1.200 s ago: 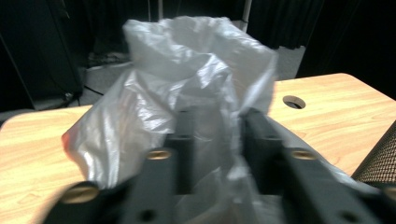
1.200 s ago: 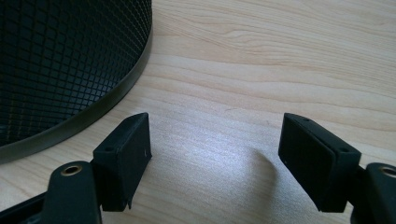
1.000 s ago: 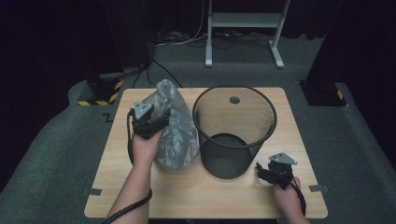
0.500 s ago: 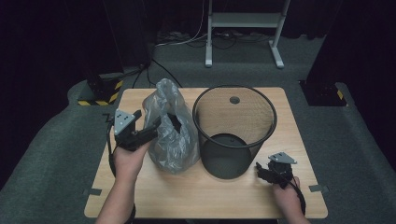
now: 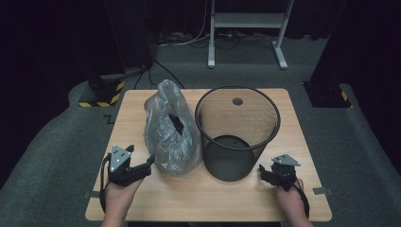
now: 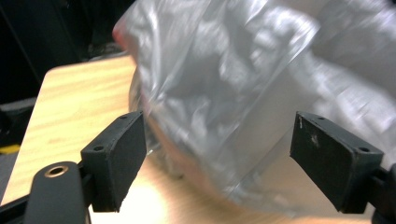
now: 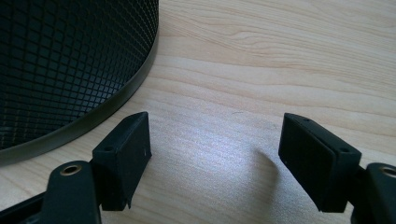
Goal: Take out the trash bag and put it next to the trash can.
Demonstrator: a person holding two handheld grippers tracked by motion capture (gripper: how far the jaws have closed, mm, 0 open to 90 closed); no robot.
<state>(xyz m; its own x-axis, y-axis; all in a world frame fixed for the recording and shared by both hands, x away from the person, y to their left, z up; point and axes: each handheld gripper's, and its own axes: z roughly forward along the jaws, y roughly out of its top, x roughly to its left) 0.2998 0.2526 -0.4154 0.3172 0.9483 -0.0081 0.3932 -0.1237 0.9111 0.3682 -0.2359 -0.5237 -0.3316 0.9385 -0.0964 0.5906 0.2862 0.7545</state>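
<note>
In the left gripper view the two black jaws stand wide apart at the lower corners of the frame; they have just been opening, and the crumpled plastic bag (image 6: 243, 93) fills the space above and beyond them, blurred, with its lower bulge showing between the pads but neither pad pressing on it. From the high view the left gripper (image 5: 150, 163) sits at the lower left of the frame, its tips just beside the bag's near lower edge; whether they brush the film cannot be told. The right gripper (image 7: 215, 154) likewise has its jaws spread, with bare wood grain between them and nothing held. In its own view the mesh wall and the base ring of the wire wastebasket (image 7: 70, 60) curve through the upper left, near the left-hand jaw but apart from it. In the high view the right gripper (image 5: 261, 173) lies at the lower right, just beside the foot of the wastebasket (image 5: 265, 137). The plastic bag (image 5: 170, 132) stands upright on the wooden table (image 5: 208, 201) left of centre, its knotted top leaning toward the upper middle, its side touching or nearly touching the basket's wall. A hand (image 5: 118, 198) comes in from the bottom edge behind each gripper.
</note>
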